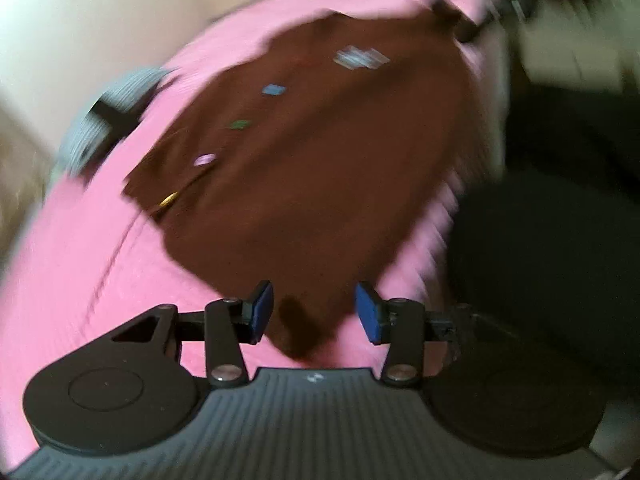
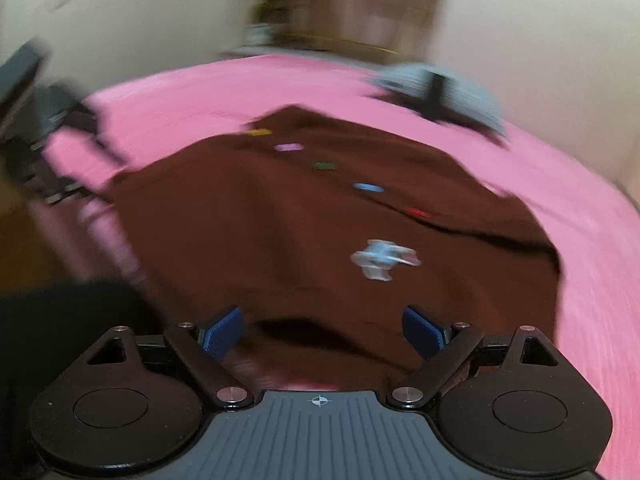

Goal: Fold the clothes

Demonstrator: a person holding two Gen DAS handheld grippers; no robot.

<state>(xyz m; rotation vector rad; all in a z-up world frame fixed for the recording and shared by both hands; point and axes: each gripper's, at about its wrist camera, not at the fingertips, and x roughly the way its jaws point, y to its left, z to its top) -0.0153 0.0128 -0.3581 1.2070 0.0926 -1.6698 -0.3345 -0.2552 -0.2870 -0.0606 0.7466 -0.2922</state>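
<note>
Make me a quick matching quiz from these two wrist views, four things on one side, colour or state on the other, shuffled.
Things:
1. garment
2. bed cover
3. folded item
4. right gripper

Colour or state:
A. pink
B. jaws open
C. dark brown
D. grey-blue with a black band

Pairs: 1-C, 2-A, 3-D, 4-B

I see a pink bedsheet (image 2: 580,248) covering the bed, wrinkled and blurred by motion. Near its far edge lies a grey ribbed object (image 2: 448,92) with a black strap across it; I cannot tell what it is. Beyond the sheet stands a cream wall (image 2: 520,28). A blurred brown box-like shape (image 2: 344,4) sits against that wall.
</note>
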